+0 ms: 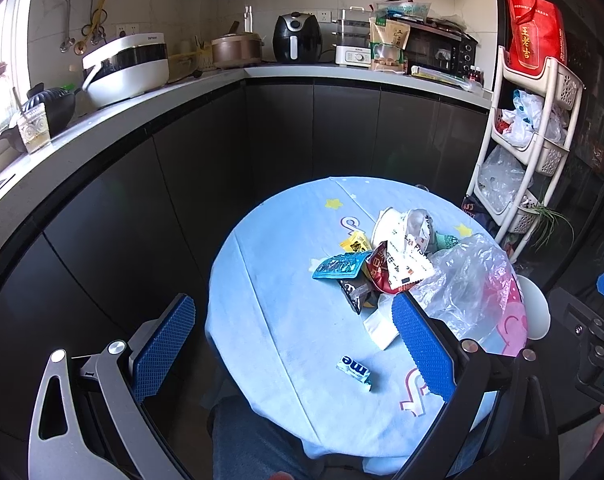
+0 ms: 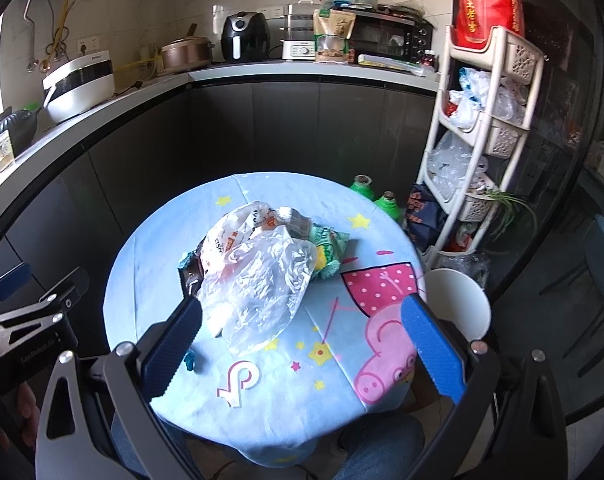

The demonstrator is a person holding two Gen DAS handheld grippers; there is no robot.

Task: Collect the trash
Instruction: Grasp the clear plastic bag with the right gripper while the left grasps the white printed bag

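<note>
Both tools sit closest to the lenses, and I hold each with its blue pads spread wide and nothing between them: my left gripper [image 1: 294, 344] hangs over the near edge of the round table [image 1: 286, 240], my right gripper [image 2: 302, 344] over the same cloth-covered top further right. Working left to right in the left wrist view, a small white gum wrapper [image 1: 354, 371] lies alone near the table edge, apart from the main heap. Beyond it sits the pile of snack wrappers [image 1: 365, 268]: a teal packet, a yellow one, a dark one, a red-and-white one and a crushed paper cup, all overlapping. Touching the pile on its right is a crumpled clear plastic bag [image 2: 258, 280], partly draped over the wrappers. I judge every item light, soft and easily crushed; the film is likely slippery, so I would pinch a bunched fold of the bag, not a flat sheet, and take each wrapper by a raised edge or corner. The gum wrapper lies flat and may need a low, shallow approach. A white round object [image 2: 457, 304] stands just off the table's right side; I cannot tell whether it is a bin. The blue cartoon-print cloth is wrinkled and could snag. Dark cabinets, a counter with appliances [image 1: 294, 38] and a white basket rack [image 2: 485, 120] surround the table.
</note>
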